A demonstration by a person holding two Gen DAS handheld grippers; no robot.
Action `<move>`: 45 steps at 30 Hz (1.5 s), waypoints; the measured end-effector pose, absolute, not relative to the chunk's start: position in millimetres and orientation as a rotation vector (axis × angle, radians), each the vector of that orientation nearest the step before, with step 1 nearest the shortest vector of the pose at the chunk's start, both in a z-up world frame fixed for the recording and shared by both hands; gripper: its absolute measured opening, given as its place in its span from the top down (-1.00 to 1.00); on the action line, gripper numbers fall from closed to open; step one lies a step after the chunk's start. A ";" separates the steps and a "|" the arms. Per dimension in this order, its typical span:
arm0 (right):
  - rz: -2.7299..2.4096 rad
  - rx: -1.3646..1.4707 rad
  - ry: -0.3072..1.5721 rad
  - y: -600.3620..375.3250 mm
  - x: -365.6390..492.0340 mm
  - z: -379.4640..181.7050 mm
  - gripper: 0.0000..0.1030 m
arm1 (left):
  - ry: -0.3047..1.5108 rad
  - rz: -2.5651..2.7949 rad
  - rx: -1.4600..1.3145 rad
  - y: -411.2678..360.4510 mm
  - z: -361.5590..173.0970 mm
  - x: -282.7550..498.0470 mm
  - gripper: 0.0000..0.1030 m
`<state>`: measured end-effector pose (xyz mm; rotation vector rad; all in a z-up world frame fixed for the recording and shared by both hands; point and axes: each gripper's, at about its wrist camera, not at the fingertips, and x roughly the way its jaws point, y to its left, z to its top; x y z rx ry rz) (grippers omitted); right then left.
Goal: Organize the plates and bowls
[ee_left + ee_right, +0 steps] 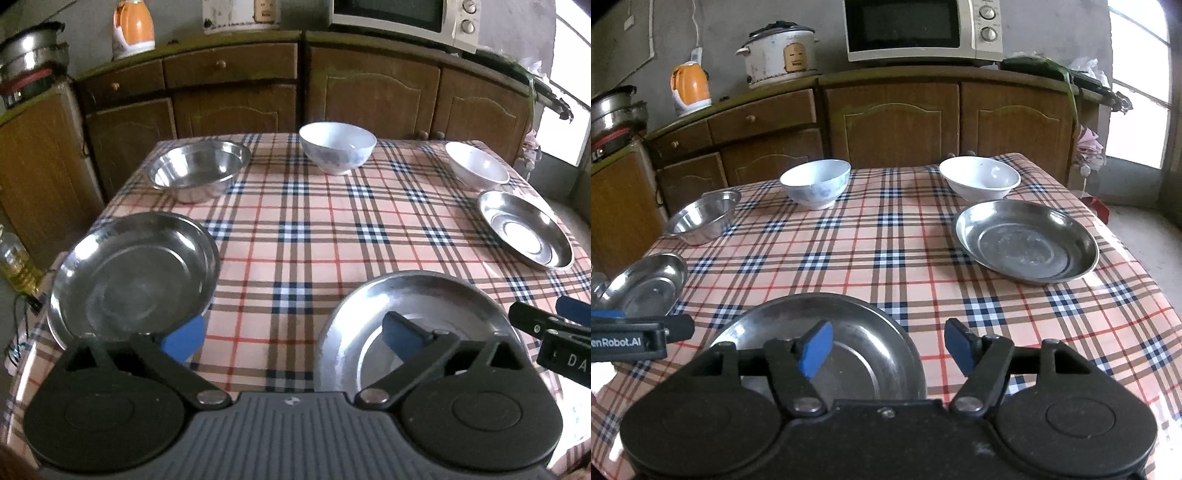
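Steel and white porcelain spread over a plaid-clothed surface [295, 206].

Left claw [291, 334]: released, blue pads spread wide, nothing between them. Just beyond its left pad, a shallow steel plate [136, 277], dull grey with a raised rim and ringed base, at the surface's near-left edge. Under and beyond its right pad, a second steel plate [417, 317], same shape, brighter on the near rim. Farther ahead to the left, a deep steel bowl [199, 170] with mirror-bright walls. Straight ahead at the far edge, a white bowl with faint blue pattern [338, 151], upright on a small foot. Far right, a plain white bowl [476, 166], and just nearer than it a third steel plate [524, 229].

Right claw [888, 349]: released as well, pads apart, empty; left pad over the near plate [827, 350], right pad over bare cloth. Ahead to the right, the third plate [1027, 240] with scuffed, stained centre, the plain white bowl [979, 177] just behind it. Patterned bowl [815, 182] ahead to the left, well apart from the others.

All dishes separate, none stacked.
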<state>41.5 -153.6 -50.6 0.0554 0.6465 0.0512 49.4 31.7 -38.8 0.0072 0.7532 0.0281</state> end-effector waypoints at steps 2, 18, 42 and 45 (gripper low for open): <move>0.049 0.037 0.633 -150.1 40.0 -49.9 -0.55 | 0.741 0.027 0.008 32.5 -36.7 47.6 -1.00; 0.157 0.005 0.591 -118.8 33.3 -46.3 -0.56 | 0.736 0.058 0.033 45.7 -26.7 43.1 -1.00; 0.246 -0.081 0.586 -67.2 31.8 -32.4 -0.57 | 0.731 0.120 0.018 82.2 -15.7 31.5 -1.00; 0.253 -0.089 0.585 -60.3 32.8 -31.4 -0.57 | 0.728 0.131 0.018 88.0 -15.3 28.8 -1.00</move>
